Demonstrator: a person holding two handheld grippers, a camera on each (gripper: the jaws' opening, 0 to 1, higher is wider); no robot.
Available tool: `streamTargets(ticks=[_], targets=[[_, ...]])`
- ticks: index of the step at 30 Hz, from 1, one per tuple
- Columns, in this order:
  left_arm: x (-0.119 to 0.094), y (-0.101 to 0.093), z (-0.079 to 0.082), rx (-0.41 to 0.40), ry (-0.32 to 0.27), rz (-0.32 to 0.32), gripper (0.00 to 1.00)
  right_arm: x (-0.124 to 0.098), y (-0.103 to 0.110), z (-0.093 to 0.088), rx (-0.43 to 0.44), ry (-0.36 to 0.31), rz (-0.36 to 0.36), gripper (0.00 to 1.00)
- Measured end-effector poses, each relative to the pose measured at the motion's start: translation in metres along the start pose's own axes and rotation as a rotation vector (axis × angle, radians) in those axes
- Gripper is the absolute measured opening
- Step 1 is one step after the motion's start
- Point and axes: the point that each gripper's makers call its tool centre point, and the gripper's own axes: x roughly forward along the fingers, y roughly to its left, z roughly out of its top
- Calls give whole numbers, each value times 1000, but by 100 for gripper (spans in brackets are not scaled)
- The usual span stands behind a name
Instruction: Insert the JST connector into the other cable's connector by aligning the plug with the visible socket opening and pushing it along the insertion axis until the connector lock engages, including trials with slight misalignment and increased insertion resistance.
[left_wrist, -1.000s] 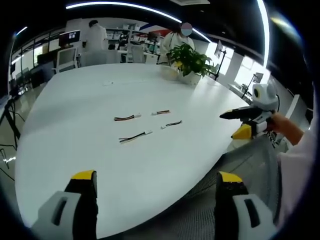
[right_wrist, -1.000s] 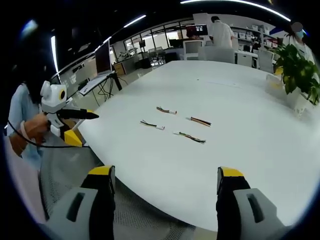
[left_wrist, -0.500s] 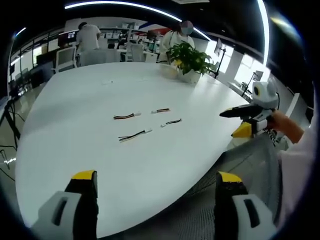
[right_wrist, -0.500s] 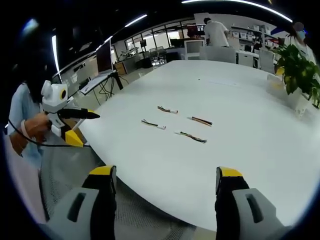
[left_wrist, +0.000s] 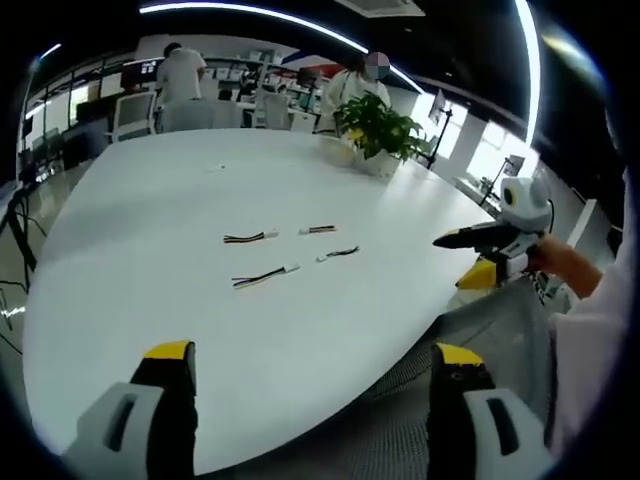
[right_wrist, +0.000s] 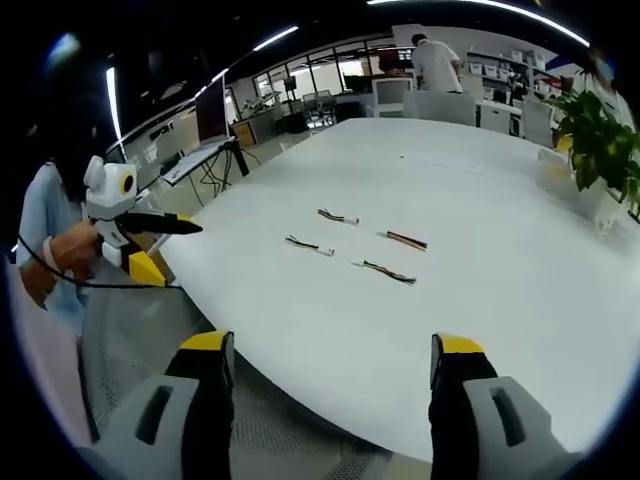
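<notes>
Several short JST cables lie loose on the white table (left_wrist: 150, 300). In the left gripper view they are a striped one (left_wrist: 248, 238), a second (left_wrist: 320, 230), a third (left_wrist: 340, 252) and the nearest (left_wrist: 264, 276). The right gripper view shows the same cables (right_wrist: 338, 216) (right_wrist: 306, 245) (right_wrist: 402, 240) (right_wrist: 388, 272) on the table (right_wrist: 500, 330). My left gripper (left_wrist: 313, 352) hangs open over the table's near edge, well short of them, and appears again in a hand (right_wrist: 140, 232). My right gripper (right_wrist: 332, 344) is open and empty too, seen from the side (left_wrist: 488, 248).
A potted plant (left_wrist: 375, 122) (right_wrist: 600, 135) stands at the far side of the table. People, chairs and monitors are in the room behind. A grey mesh surface (left_wrist: 470, 330) lies below the table's curved near edge.
Both views have shifted slightly with the hands. The cables stay where they were, and both grippers stay open. A person in the background has moved.
</notes>
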Motion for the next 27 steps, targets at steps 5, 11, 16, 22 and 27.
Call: streamTargets(ticks=[5,11,16,22,27], targets=[[2,3,-6,16,13,15,99,2,-1,-2,17,7,-8,83],[1,2,-8,-12,13,9,99,2,-2,-1,17,-5,-23,91],[1,6,-9,0,14,29,99,3,-1,-1,5,-5,-21,93],[3,7,-13,-9,22,26,99,5,2,0,4,-13,-11,96],[4,10,-16,-13,27,24,99,7,5,-4,-3,1,0,100]])
